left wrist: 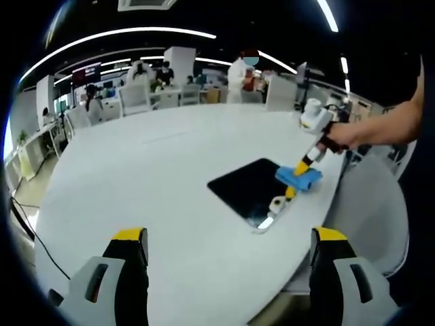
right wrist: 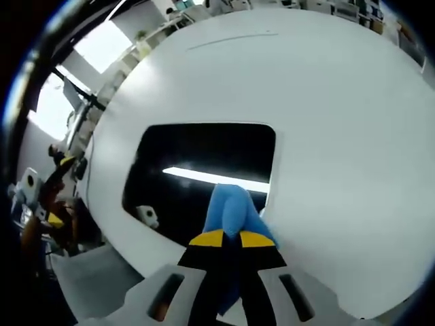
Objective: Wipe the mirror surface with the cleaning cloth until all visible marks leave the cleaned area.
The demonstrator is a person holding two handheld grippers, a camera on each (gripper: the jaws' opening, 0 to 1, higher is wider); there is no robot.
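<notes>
— Behind the wide white bench (left wrist: 156, 183) lay an open office. Where was the mirror (right wrist: 204, 176)?

— Flat near the bench edge, dark and glossy. The right hand-held gripper (right wrist: 231, 239) clenched the soft blue cloth (right wrist: 231, 207) onto it to wipe.

— And the left hand-held gripper (left wrist: 228, 248)?

— Released, held back.

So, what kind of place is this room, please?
Probably an open-plan office or lab: a large white rounded table, more white desks and chairs behind, long ceiling light strips, and people working in the background.
</notes>
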